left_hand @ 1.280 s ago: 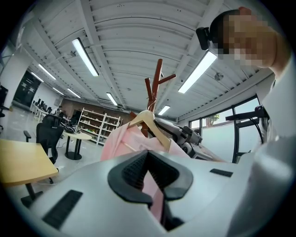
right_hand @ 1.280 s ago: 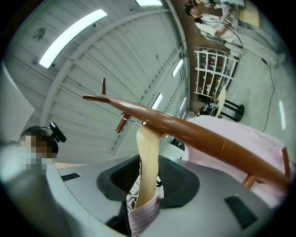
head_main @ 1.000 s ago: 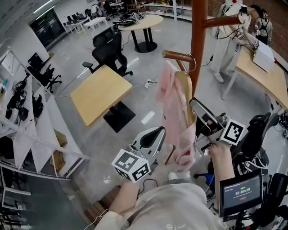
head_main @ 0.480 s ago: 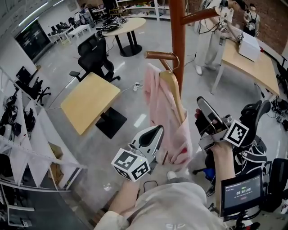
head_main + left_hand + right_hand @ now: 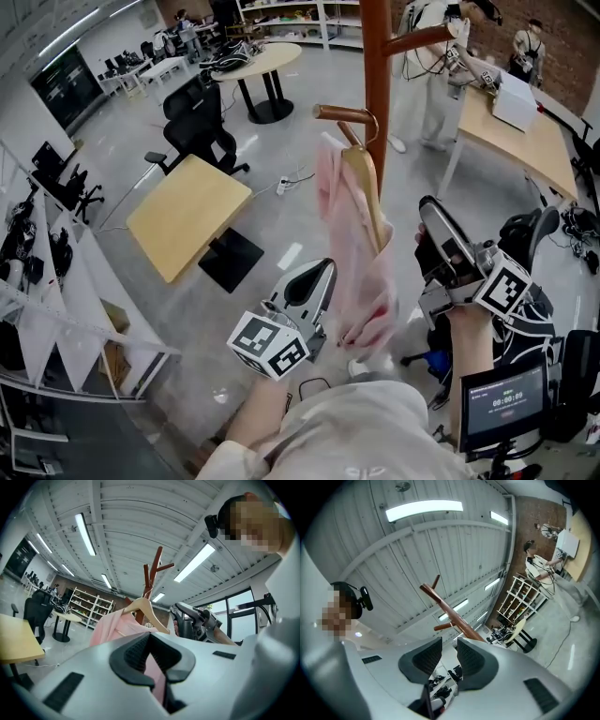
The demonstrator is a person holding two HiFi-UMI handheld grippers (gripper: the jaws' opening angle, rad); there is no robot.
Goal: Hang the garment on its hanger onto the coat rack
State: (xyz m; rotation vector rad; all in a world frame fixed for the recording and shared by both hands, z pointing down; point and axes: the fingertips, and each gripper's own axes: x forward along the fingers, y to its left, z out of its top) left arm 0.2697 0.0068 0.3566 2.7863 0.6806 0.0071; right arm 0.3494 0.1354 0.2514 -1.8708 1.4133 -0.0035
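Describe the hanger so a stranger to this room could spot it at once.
Find the tall reddish-brown coat rack pole at the top centre of the head view, and the short peg jutting left from it. Hanging from that peg by a metal hook is the hanger: pale wood, the only one in sight, with a pink garment draped over it.

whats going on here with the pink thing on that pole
A person holding a hand-held gripper in each hand is hanging a pink garment on its wooden hanger onto the brown coat rack. The hanger's hook looks to be over a peg of the rack. The left hand-held gripper is closed on the garment's fabric low down. The right hand-held gripper is open and empty, just beside the hanger.
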